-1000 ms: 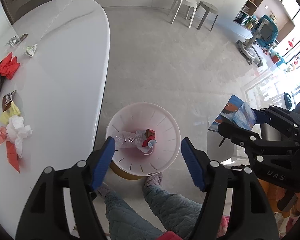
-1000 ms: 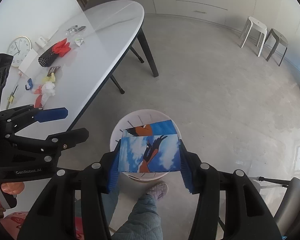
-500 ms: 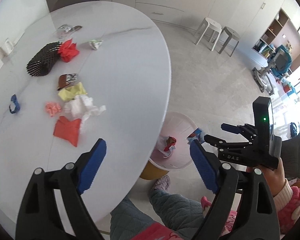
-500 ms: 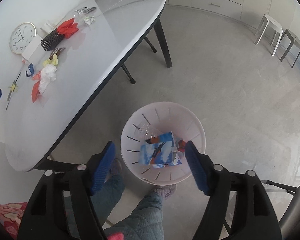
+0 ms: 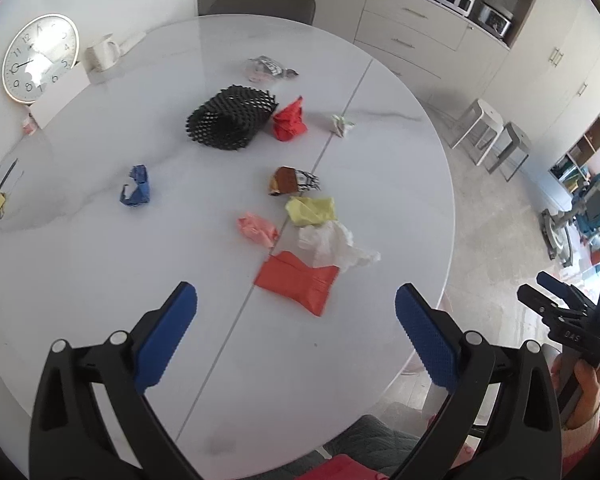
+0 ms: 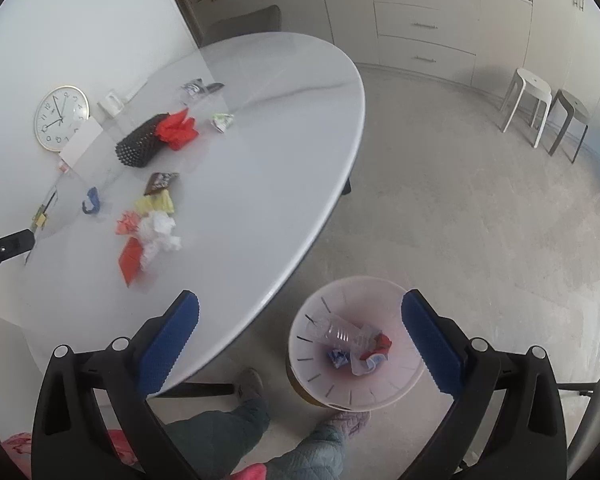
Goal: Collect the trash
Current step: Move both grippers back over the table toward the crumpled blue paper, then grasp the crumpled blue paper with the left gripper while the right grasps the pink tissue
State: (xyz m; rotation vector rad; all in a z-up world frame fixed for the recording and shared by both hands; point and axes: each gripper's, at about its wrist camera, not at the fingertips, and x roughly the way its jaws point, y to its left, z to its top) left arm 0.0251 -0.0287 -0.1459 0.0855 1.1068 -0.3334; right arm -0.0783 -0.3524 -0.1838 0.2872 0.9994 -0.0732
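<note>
Both tools' jaws are opening wide with nothing between them, the left tool (image 5: 296,336) over the white oval worktop (image 5: 380,120), the right tool (image 6: 300,340) beside the pale round bin (image 6: 396,394) on the floor. Next pickup, I'd judge: the flat red wrapper (image 5: 298,286) near the worktop's near edge. About ten scraps remain, one of each.

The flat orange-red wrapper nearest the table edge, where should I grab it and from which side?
The orange-red wrapper lies flat, so a top pinch would likely slip. Its far edge is tucked under the white tissue; the near corner, toward the table edge, is free. Bring the empty left gripper, its jaws opening, down steeply from the near side and close across that corner.
</note>
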